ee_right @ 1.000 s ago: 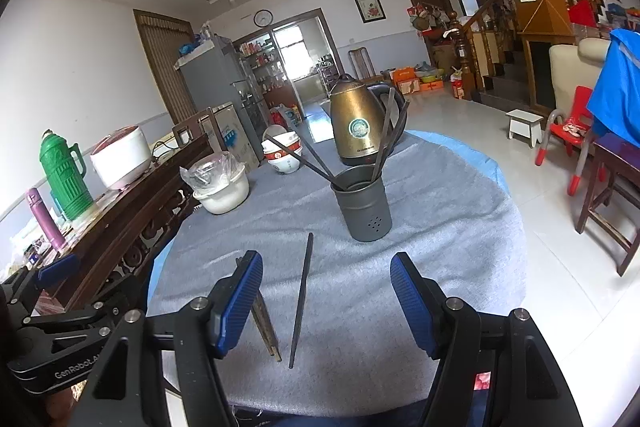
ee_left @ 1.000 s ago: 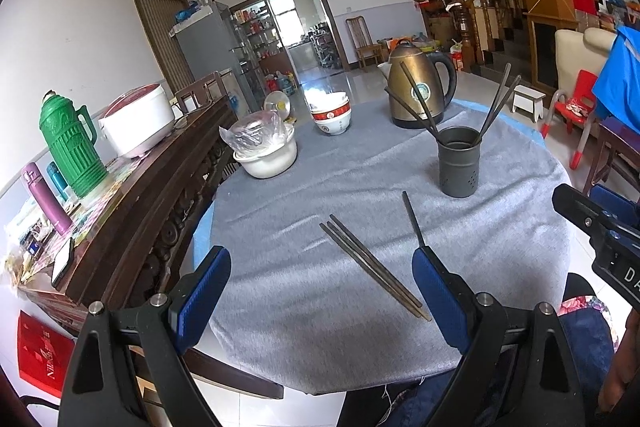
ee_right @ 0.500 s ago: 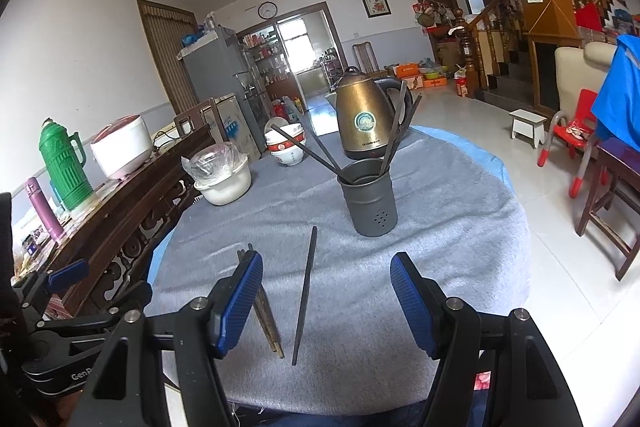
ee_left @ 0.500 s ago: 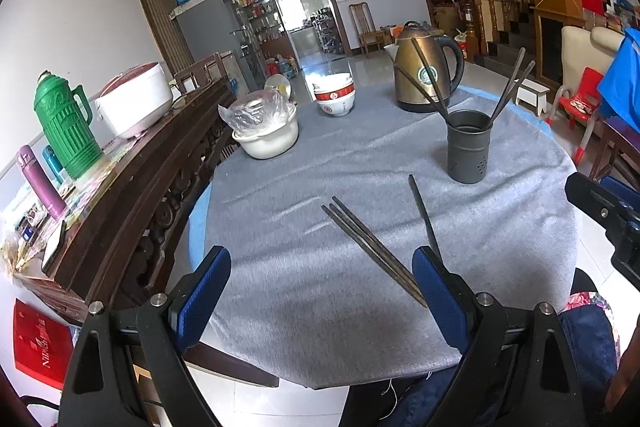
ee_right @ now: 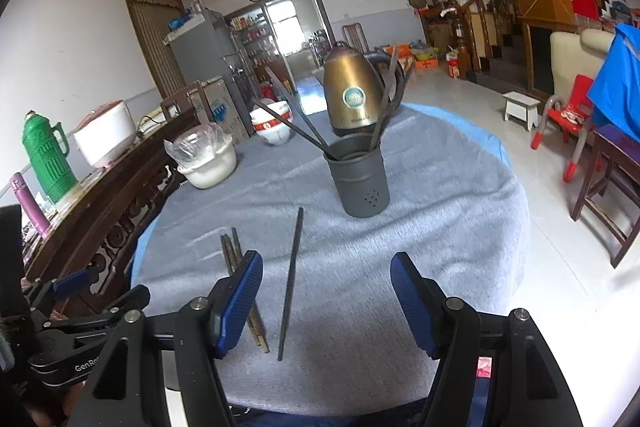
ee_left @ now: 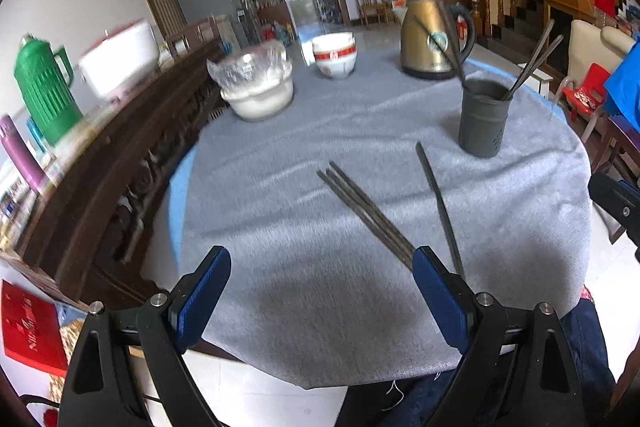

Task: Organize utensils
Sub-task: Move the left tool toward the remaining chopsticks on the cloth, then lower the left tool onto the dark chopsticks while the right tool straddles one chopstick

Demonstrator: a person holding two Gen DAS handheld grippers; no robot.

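Four loose chopsticks (ee_right: 291, 279), one holder (ee_right: 360, 183)

Loose chopsticks on the cloth: one bundle of three (ee_left: 366, 214), one single (ee_left: 438, 201). Holder (ee_right: 359, 180): one, holding four chopsticks (ee_right: 298, 123). Kettle (ee_right: 352, 94): one. Bowls: two stacked (ee_left: 334, 55), one covered (ee_left: 258, 91). Green flask (ee_right: 47, 157): one.

Utensil holder (ee_right: 362, 181) on table (ee_right: 460, 211), kettle (ee_right: 352, 95) behind, single chopstick (ee_right: 291, 281) before it, chopstick bundle (ee_right: 234, 259) left.
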